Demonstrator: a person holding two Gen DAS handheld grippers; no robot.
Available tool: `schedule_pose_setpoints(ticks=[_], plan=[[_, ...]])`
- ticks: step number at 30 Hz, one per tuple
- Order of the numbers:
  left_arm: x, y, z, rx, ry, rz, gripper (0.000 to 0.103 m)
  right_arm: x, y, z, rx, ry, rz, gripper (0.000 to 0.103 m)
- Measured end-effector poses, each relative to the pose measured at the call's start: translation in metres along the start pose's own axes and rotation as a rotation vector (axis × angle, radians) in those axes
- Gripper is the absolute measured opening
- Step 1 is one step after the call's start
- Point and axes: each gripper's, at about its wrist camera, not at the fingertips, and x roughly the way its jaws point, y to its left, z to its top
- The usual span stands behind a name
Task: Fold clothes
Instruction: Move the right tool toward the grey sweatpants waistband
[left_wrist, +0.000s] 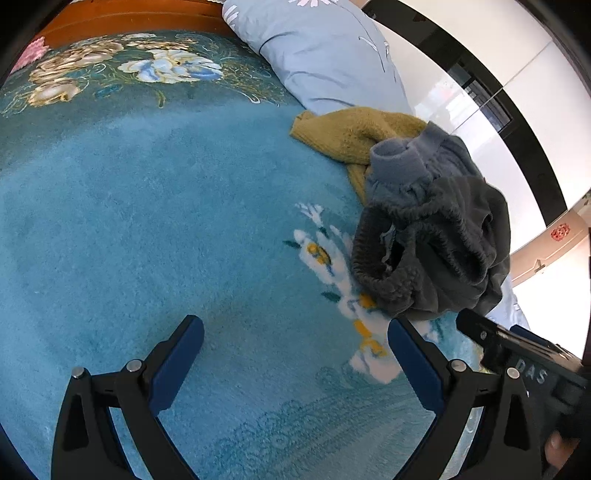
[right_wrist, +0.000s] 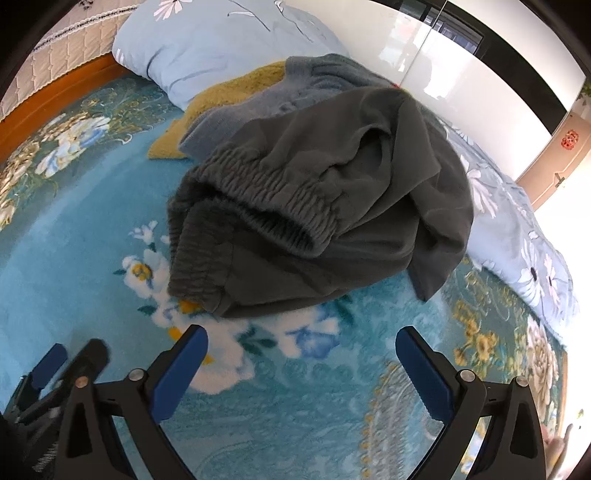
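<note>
A heap of unfolded clothes is seen on the bed, just ahead of the right hand-held gripper (right_wrist: 301, 363) and ahead and to the right of the left hand-held gripper (left_wrist: 295, 354). On top, dark grey trousers (right_wrist: 332, 206) are crumpled, their gathered elastic waistband turned toward the right hand-held gripper and gaping open. A blue-grey garment with a ribbed cuff (left_wrist: 402, 162) is bunched beneath and behind them. Farthest away, a mustard-yellow knit (left_wrist: 347, 133) is partly covered, only its edge exposed.
</note>
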Motion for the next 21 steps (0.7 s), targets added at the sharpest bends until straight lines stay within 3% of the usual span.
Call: schedule_pose_setpoints(ticks=[7,13,14,16,19,21], plan=[[-0.002,0.007,0.005,-0.063,0.016,-0.051,0.100,0.003,-0.019,0.033,0.004,-0.040,-0.031,0.103],[-0.004,0.007,0.006,-0.031,0.017,-0.050,0.100,0.024,-0.010,0.046,0.018,0.000,-0.013,0.102],[-0.005,0.006,0.006,-0.029,0.018,-0.052,0.100,0.028,-0.006,0.047,0.017,0.003,-0.022,0.099],[-0.007,0.006,0.005,-0.021,0.017,-0.054,0.100,0.034,-0.002,0.049,0.021,-0.005,-0.047,0.083],[-0.011,0.005,0.003,-0.006,0.017,-0.063,0.100,0.034,-0.004,0.055,0.077,-0.030,-0.031,0.079],[-0.013,0.005,0.001,0.001,0.019,-0.068,0.100,0.032,-0.006,0.060,0.111,-0.045,-0.010,0.070]])
